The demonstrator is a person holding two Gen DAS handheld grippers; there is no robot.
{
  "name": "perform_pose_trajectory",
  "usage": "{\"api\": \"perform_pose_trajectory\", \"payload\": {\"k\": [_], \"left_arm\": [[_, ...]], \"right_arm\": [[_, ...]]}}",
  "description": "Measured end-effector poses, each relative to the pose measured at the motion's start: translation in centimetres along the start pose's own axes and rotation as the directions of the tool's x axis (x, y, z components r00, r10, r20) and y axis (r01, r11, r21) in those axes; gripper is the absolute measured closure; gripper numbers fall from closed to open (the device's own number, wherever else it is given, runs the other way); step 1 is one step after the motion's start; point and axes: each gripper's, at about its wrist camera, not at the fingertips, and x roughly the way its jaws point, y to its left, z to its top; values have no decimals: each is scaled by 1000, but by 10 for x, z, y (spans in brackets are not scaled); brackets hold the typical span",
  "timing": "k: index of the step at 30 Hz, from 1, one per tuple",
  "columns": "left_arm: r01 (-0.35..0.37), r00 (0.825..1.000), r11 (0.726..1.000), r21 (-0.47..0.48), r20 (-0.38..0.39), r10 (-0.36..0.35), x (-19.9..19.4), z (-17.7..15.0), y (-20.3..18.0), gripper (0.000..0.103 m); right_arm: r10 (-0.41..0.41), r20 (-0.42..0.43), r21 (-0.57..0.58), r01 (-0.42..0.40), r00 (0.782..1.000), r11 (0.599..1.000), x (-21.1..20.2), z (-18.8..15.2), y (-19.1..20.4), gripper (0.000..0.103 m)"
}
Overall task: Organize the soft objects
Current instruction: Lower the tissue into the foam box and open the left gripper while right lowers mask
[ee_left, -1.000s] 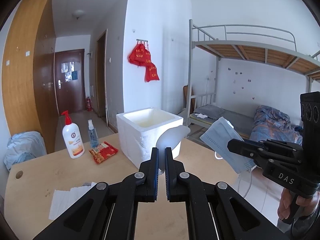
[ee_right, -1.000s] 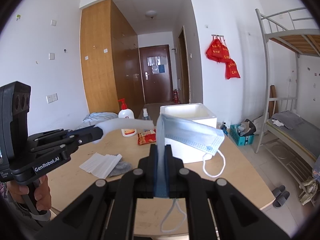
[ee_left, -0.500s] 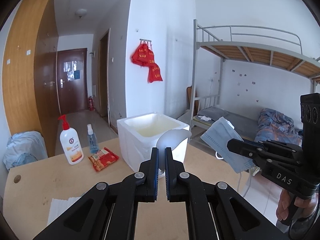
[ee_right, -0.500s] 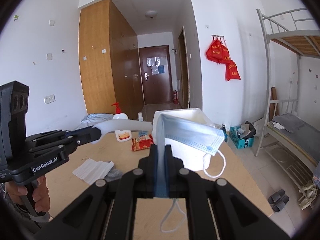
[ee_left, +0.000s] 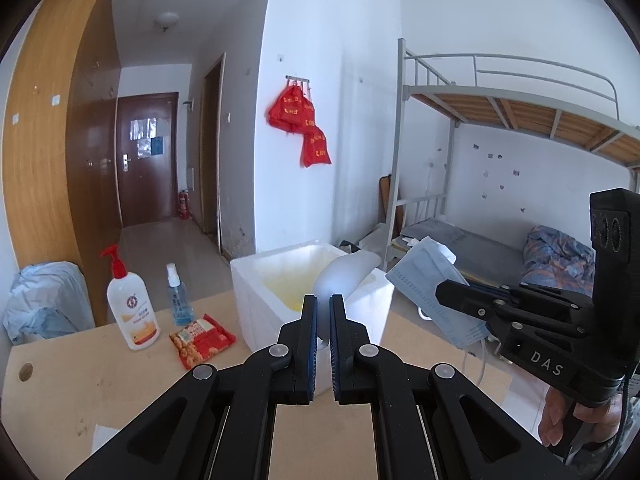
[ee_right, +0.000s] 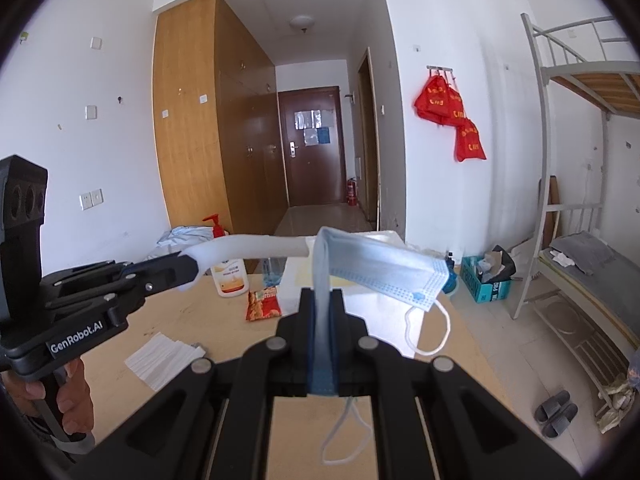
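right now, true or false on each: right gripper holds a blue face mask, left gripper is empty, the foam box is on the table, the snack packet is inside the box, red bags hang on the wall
1. The right gripper is shut on a blue face mask. True.
2. The left gripper is empty. False: its fingers pinch a pale translucent soft piece.
3. The white foam box stands on the wooden table. True.
4. The red snack packet lies inside the box. False: it lies on the table beside the box, near the pump bottle.
5. Red bags hang on the wall. True.
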Motion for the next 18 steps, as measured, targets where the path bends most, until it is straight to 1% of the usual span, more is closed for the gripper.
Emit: {"api": "perform_pose_trajectory", "payload": {"k": [8, 18], "left_arm": [[-13, 1000, 1000, -19, -12, 13, 30, 13, 12, 97], [-10, 999, 999, -30, -35, 8, 70, 29, 19, 97]], "right_arm": [[16, -18, -8, -17, 1000, 1000, 28, 14, -10, 94], [24, -30, 13, -24, 999, 1000, 51, 19, -22, 94]]}}
